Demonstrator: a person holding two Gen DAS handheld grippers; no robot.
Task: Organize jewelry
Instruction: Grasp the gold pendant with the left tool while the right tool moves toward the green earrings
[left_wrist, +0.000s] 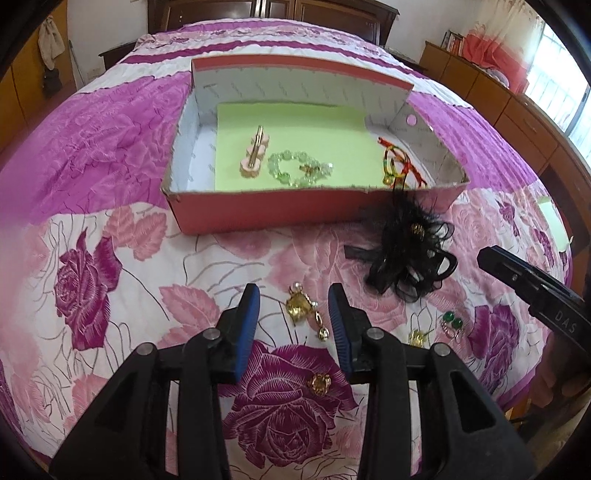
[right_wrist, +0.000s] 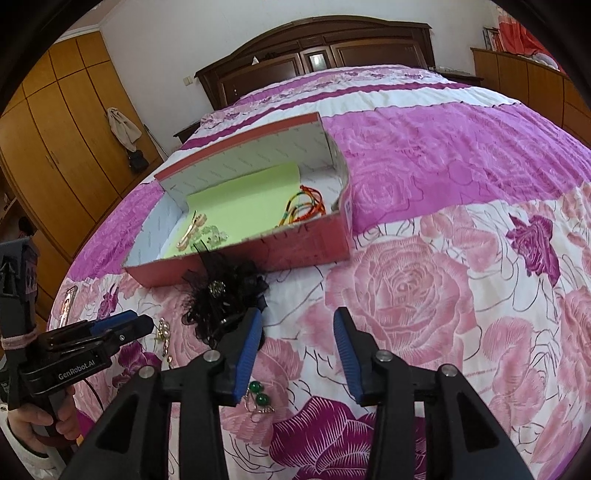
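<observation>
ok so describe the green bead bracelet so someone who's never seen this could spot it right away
On the floral bedspread sits an open red cardboard box lined with green paper. The green bead bracelet lies on that paper, just right of the pink flower hair clip. It alone is a ring of translucent pale-green beads.

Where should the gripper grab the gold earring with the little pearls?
Probably from straight above, across the chunky gold body of the gold pearl earring. It lies flat on the bedspread, directly between the open left gripper fingers; its thin dangling end looks harder to pinch.
</observation>
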